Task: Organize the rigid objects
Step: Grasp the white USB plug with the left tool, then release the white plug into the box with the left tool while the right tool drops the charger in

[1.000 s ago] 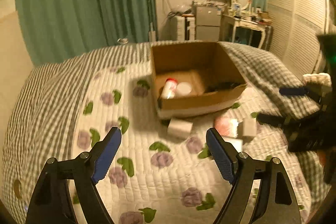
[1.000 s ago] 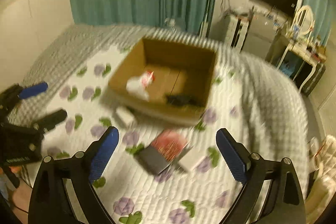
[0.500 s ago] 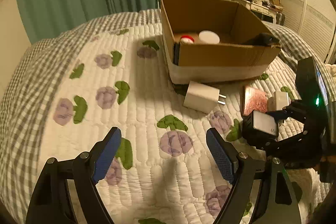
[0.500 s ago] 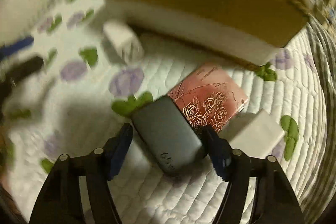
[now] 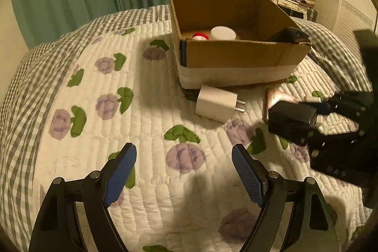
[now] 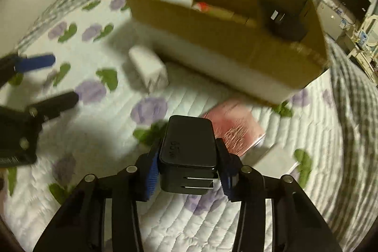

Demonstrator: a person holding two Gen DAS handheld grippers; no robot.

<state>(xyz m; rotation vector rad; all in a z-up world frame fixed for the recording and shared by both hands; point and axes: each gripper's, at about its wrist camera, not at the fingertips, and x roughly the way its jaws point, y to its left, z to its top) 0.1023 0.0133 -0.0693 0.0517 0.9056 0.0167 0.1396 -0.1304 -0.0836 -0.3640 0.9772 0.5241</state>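
My right gripper [image 6: 187, 171] is clamped on the black charger [image 6: 189, 148], lifted above the quilt [image 5: 146, 124] just short of the cardboard box [image 5: 236, 56]. My left gripper [image 5: 184, 171] hovers spread wide and empty. The box already holds a few items; the white charger [image 5: 216, 105], pink box [image 6: 236, 126] and a small white block [image 6: 277, 157] remain outside.

a bed under a quilt, with a few things resting on it

the white floral quilt [image 5: 146, 124] carries a cardboard box [image 5: 238, 58]; a white charger [image 5: 216, 105] lies just beside the box's near wall, with a pink patterned box [image 6: 236, 128] and a small white block [image 6: 277, 158] nearby.
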